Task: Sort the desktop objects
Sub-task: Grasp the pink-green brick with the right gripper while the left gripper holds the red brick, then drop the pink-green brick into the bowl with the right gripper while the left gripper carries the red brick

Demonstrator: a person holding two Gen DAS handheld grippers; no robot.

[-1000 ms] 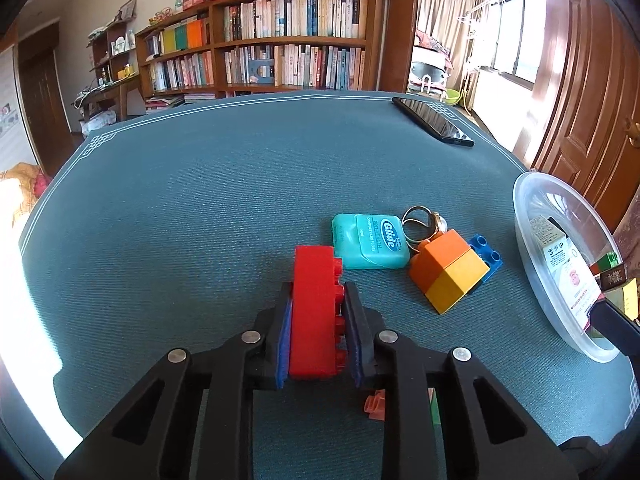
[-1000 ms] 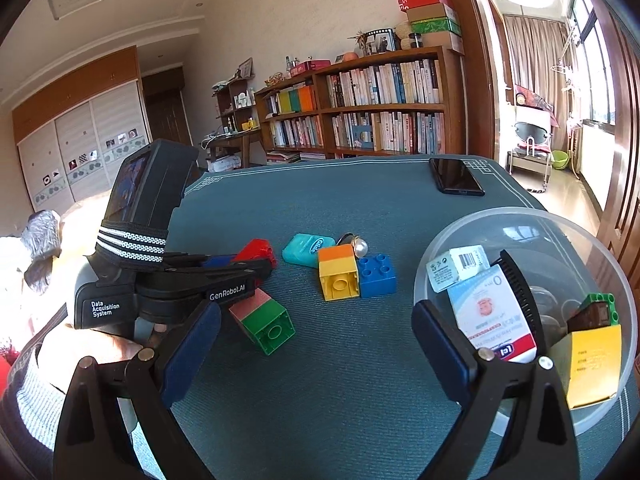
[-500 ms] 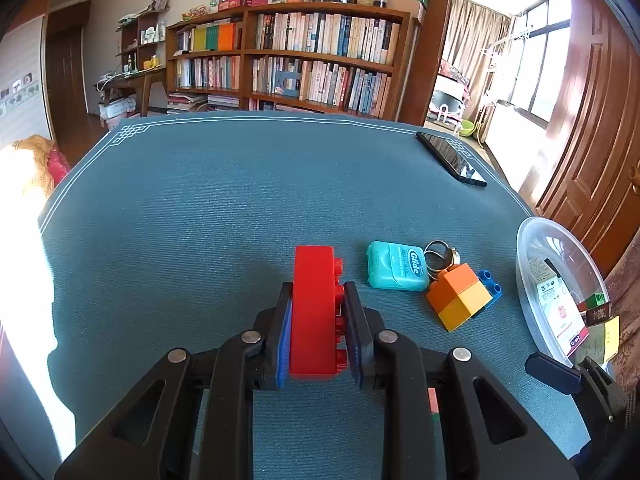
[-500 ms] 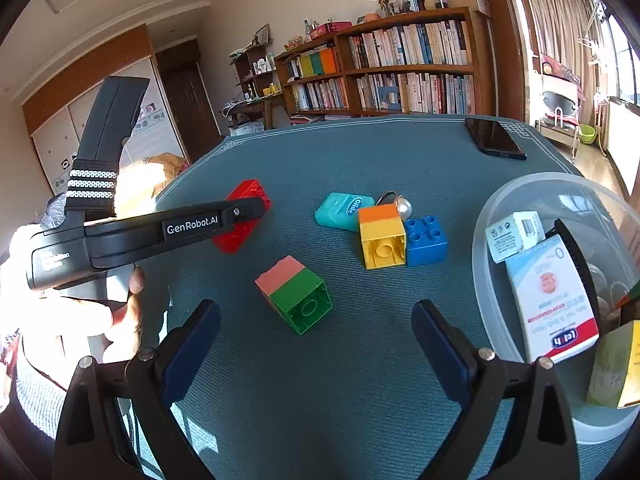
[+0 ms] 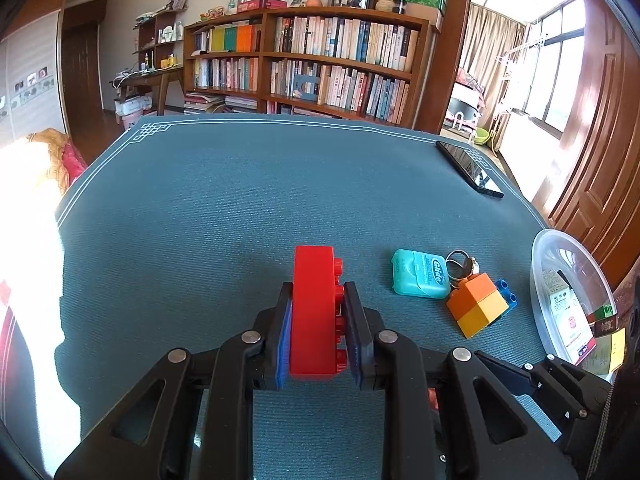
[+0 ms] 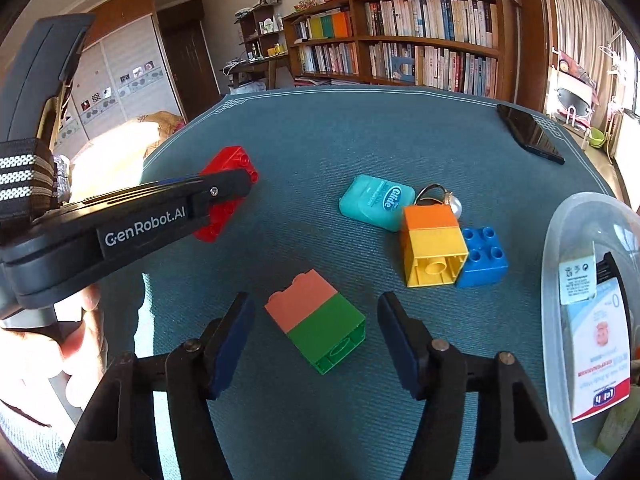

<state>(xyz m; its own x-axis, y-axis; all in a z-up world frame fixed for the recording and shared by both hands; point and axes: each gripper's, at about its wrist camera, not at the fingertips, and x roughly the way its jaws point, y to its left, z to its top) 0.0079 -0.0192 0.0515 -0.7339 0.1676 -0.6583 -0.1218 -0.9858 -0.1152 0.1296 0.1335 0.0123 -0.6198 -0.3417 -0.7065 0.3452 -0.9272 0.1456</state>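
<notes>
Left claw (image 5: 320, 320) clamps the red plastic brick (image 5: 314, 312) above the teal table (image 5: 240, 208); right claw (image 6: 316, 336), spread wide, should drop straight and centre on the pink-green block (image 6: 318, 320) before squeezing.

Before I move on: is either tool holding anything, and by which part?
Left tool grips the red plastic building brick across its broad faces, one studded. Right tool is open, holding nothing, straddling the pink-and-green brick stack.
</notes>
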